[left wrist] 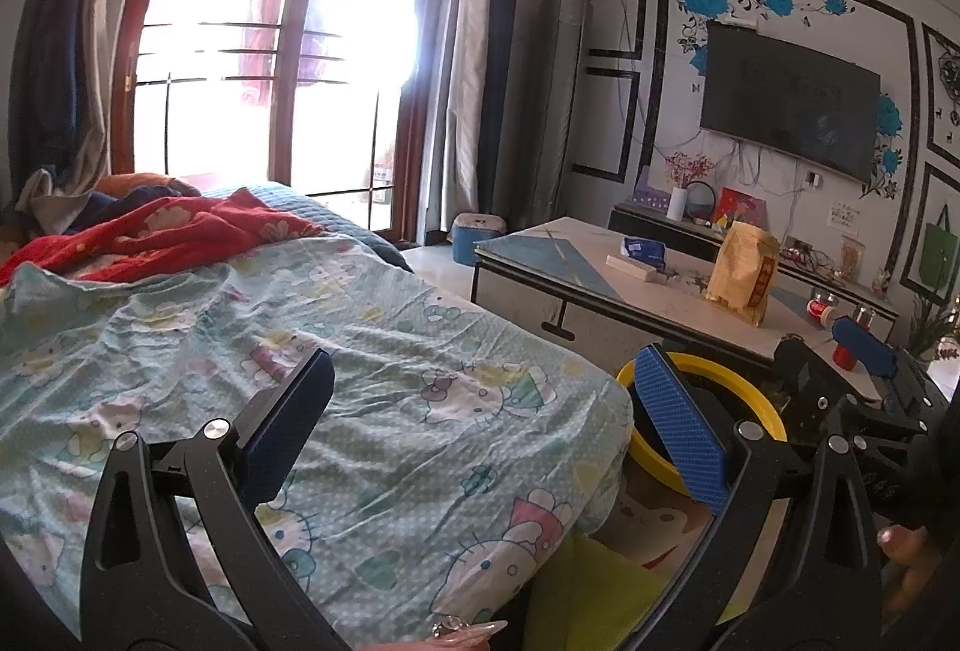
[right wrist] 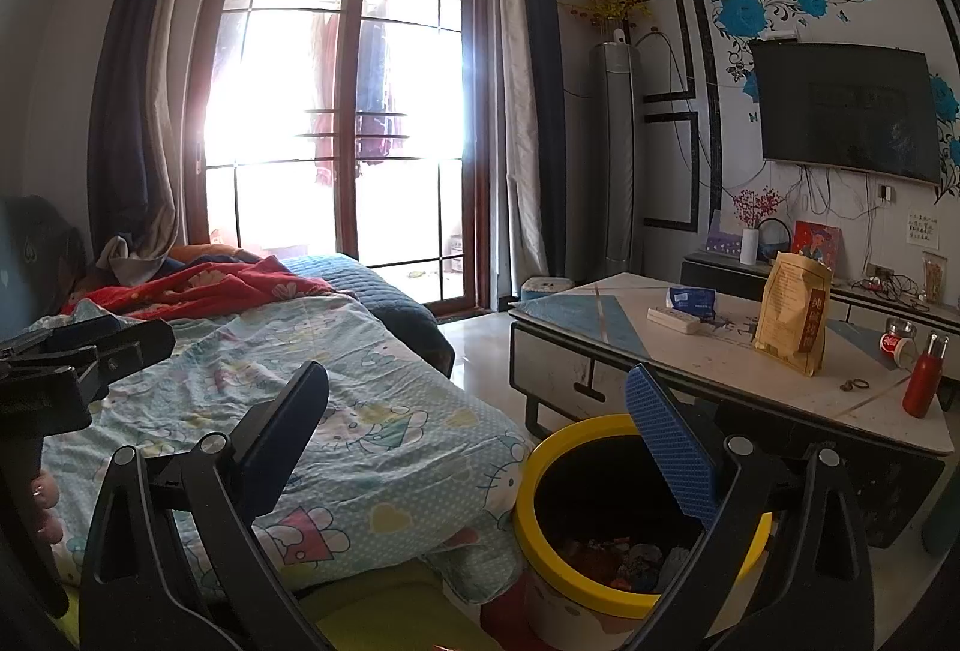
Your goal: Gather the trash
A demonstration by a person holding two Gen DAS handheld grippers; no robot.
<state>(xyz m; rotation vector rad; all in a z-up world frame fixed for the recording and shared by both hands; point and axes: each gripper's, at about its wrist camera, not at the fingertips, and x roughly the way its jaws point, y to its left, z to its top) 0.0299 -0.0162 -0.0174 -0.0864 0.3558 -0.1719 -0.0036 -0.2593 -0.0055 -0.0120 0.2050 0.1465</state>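
Observation:
A yellow-rimmed trash bin [right wrist: 543, 477] stands on the floor between the bed and the coffee table, with several wrappers [right wrist: 624, 561] inside. Its rim also shows in the left wrist view [left wrist: 762, 399]. My right gripper [right wrist: 480, 411] is open and empty, held above the bed edge and the bin. My left gripper [left wrist: 486, 399] is open and empty over the bed sheet. The right gripper [left wrist: 864, 351] shows at the right of the left wrist view, and the left gripper [right wrist: 90, 351] at the left of the right wrist view.
A bed with a cartoon-print sheet [right wrist: 336, 399] and a red blanket [right wrist: 198, 291] fills the left. The coffee table [right wrist: 600, 315] holds a tan paper bag [right wrist: 792, 315], a blue packet [right wrist: 693, 300], a white power strip [right wrist: 672, 320], a red bottle [right wrist: 924, 381] and a can [right wrist: 894, 342].

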